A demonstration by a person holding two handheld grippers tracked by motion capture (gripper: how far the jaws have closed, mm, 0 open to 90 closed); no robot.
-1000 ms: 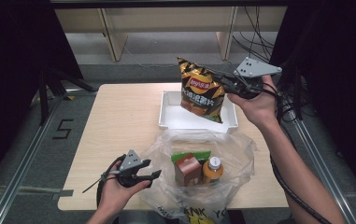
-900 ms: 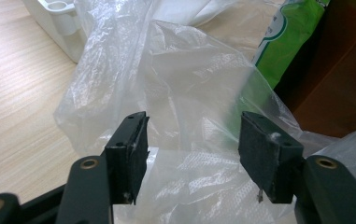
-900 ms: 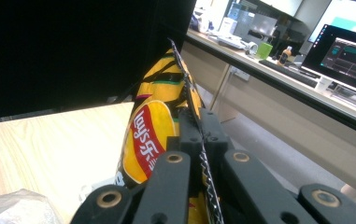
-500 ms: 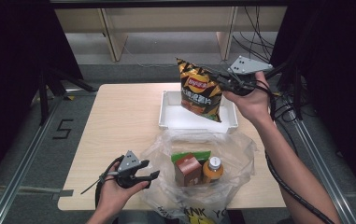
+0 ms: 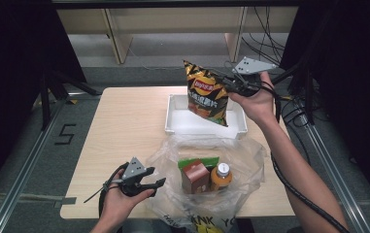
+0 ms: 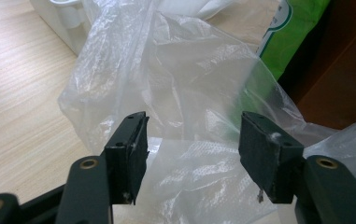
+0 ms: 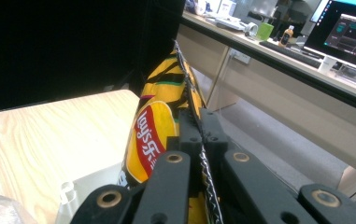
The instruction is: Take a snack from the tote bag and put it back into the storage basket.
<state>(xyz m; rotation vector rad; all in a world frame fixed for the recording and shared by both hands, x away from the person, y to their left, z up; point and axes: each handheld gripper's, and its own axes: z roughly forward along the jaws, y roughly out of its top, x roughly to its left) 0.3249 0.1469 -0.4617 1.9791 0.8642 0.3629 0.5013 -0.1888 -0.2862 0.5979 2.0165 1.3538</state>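
A yellow-and-black bag of chips [image 5: 207, 94] hangs upright over the white tray [image 5: 173, 127], held by its right seam. My right gripper [image 5: 226, 83] is shut on that crimped seam; in the right gripper view the jaws [image 7: 196, 135] pinch the edge of the chip bag [image 7: 152, 135]. My left gripper [image 5: 160, 180] rests low at the table's front, open, pointing at the clear plastic bag [image 5: 241, 155]. In the left gripper view its fingers [image 6: 192, 149] stand wide apart with crumpled plastic bag film [image 6: 180, 84] ahead of them, not gripped.
Inside the plastic bag stand a brown carton [image 5: 194, 177], an orange bottle with a white cap [image 5: 220, 175] and a green packet [image 5: 197, 161]. The wooden table [image 5: 124, 126] has bare room at the left. Cables hang off the right side.
My right hand has shifted a little to the left with the chip bag still in its jaws. The left gripper has stayed where it was.
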